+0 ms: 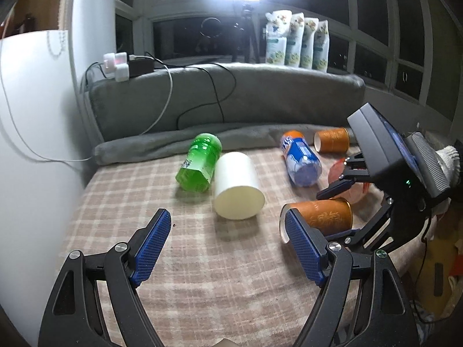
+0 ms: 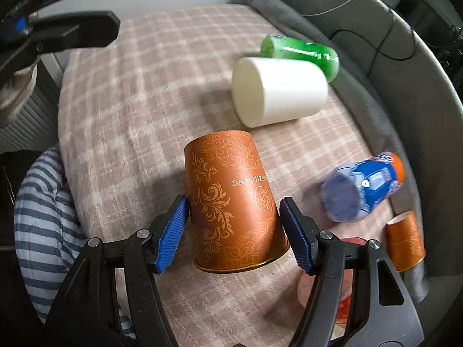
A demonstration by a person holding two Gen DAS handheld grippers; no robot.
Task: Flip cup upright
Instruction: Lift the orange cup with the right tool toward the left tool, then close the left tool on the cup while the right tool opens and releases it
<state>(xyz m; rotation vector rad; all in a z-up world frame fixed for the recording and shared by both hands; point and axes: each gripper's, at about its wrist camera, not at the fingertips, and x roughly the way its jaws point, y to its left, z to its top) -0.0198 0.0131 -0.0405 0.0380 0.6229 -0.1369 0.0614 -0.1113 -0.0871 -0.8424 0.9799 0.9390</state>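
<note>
Orange patterned cup (image 2: 231,199) lies on its side on the plaid blanket (image 2: 139,92), sitting between the blue pads of the right tool (image 2: 233,228) — left pad looks touching or just beside the cup wall, the right pad just off it, so the jaws stand apart around the cup and a firm grip cannot be confirmed. In the right wrist view the rim end with its gold band faces the camera and the narrow base points away toward the white cup (image 2: 277,89). In the left wrist view the same orange cup (image 1: 324,214) shows partly behind the left tool's right pad, with the right tool (image 1: 344,211) reaching in from the right side. Left tool (image 1: 228,243) is wide open, holding nothing, above bare blanket (image 1: 202,274). White cup (image 1: 237,185) lies on its side mid-blanket, touching or just beside a green bottle (image 1: 199,162), also on its side. Blue bottle with orange cap (image 1: 301,159) lies further right; a second orange cup (image 1: 332,140) lies on its side near the grey cushion (image 1: 225,101) at the back edge. A reddish translucent item (image 2: 347,274) sits under the right tool — too hidden to identify. Striped fabric (image 2: 40,208) hangs off the left edge in the right wrist view.
</note>
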